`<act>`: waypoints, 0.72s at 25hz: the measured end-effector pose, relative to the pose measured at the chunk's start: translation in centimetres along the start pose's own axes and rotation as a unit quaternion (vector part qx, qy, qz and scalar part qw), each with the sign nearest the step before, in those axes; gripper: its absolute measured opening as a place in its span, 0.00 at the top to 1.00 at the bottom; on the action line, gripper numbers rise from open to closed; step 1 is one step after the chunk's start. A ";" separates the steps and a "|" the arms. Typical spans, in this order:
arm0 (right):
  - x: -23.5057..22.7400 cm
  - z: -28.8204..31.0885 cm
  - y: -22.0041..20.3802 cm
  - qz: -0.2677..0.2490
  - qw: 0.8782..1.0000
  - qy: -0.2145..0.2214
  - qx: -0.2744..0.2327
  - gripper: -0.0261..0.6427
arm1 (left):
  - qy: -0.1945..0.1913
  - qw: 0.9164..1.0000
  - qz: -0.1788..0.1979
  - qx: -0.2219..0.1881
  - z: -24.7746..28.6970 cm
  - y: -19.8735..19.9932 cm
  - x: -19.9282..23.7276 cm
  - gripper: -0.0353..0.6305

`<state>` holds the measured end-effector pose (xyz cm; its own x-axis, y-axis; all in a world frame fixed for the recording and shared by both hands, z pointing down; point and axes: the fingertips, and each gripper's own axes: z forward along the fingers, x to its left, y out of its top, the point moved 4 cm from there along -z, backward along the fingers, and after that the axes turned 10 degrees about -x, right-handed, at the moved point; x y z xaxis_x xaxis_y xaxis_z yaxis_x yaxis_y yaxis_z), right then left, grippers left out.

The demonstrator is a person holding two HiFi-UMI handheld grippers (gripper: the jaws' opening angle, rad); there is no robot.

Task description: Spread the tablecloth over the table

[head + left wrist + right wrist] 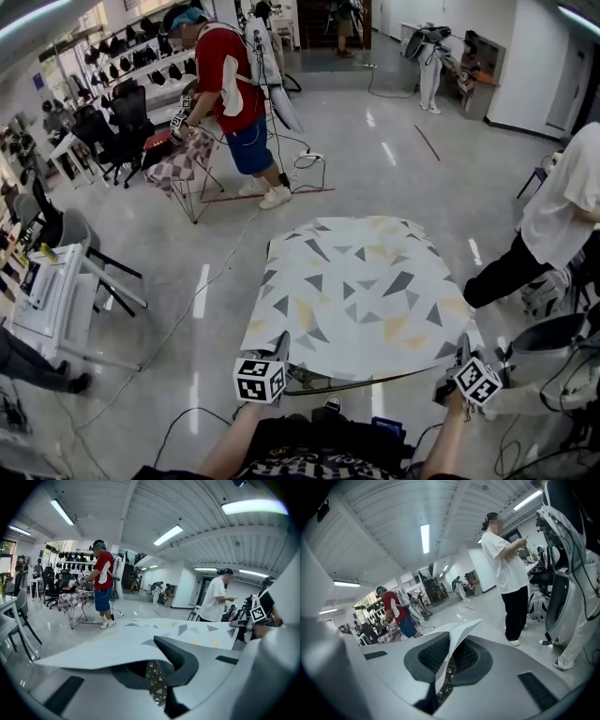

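A pale tablecloth point(356, 295) printed with grey and yellow triangles lies spread over the table, which it hides. Its near edge hangs stretched between my two grippers. My left gripper point(278, 359) is shut on the near left corner, just below its marker cube. In the left gripper view the cloth point(140, 639) runs out flat from the left gripper point(157, 677). My right gripper point(461, 364) is shut on the near right corner. In the right gripper view a fold of cloth point(457, 641) stands pinched in the right gripper point(447, 667).
A person in a red shirt point(230, 84) works at a small table with a checked cloth point(183, 159) at the back left. A person in white point(562, 216) stands close at the right. A white desk and chair point(56, 291) stand left; cables point(206, 281) cross the floor.
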<state>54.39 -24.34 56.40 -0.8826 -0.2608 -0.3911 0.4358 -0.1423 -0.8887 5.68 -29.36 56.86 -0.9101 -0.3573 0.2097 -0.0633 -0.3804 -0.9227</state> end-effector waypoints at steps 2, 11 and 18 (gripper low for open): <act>0.4 -0.9 -1.0 -0.020 1.000 -0.007 0.007 0.92 | -0.011 1.000 0.006 0.007 -0.6 -1.2 -1.0 0.90; -1.7 -5.8 -5.6 -0.030 0.997 -0.052 0.049 0.91 | -0.028 0.997 -0.024 0.061 -5.2 -8.8 -4.3 0.90; -1.5 -8.5 -9.2 -0.097 0.990 -0.054 0.088 0.88 | -0.023 0.995 0.003 0.097 -7.3 -13.7 -5.4 0.91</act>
<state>50.17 -14.53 63.07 -0.9328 -0.3112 -0.1819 0.2932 -0.3614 -0.8851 8.47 -15.98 65.98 -0.8907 -0.3959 0.2235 0.0252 -0.5339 -0.8452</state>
